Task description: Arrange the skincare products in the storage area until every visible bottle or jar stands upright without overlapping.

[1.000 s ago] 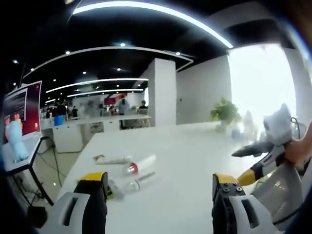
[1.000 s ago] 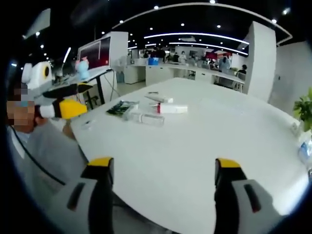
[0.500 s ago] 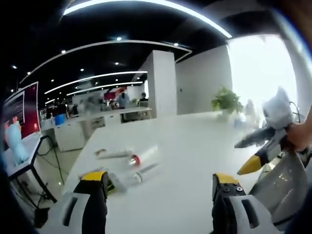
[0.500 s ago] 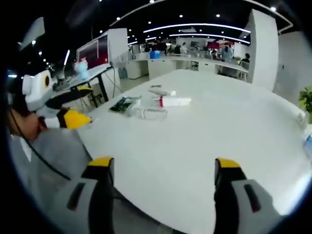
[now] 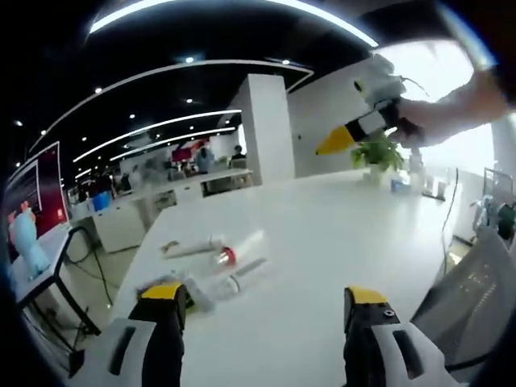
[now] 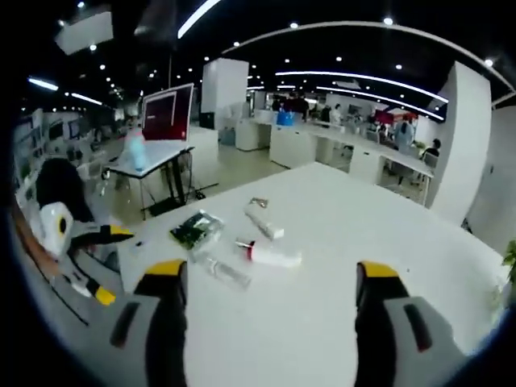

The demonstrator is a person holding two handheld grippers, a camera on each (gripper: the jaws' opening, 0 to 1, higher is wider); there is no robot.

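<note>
Left tool [image 5: 254, 310]: jaws spread wide with nothing between them, held low over the near end of the counter; it also shows at the left of the right gripper view.
Right tool [image 6: 264, 294]: jaws likewise apart and empty, raised above the counter and looking down at the products; in the left gripper view it shows high at the right, in a hand.
Counter [image 5: 339, 242]: long and white, with the products clustered near one end.
Progress: by my reading nothing is arranged yet; every product lies flat, none upright.
Green packet [image 6: 196, 228]: flat, at the cluster's edge.
White tube with red collar [image 6: 270, 254]: on its side, mid-cluster.
Pale tube [image 6: 264, 222]: lying just beyond it.
Clear bottle [image 6: 224, 272]: lying nearest the right tool; contents cannot be told.
Left to do: stand each one up, apart.
</note>
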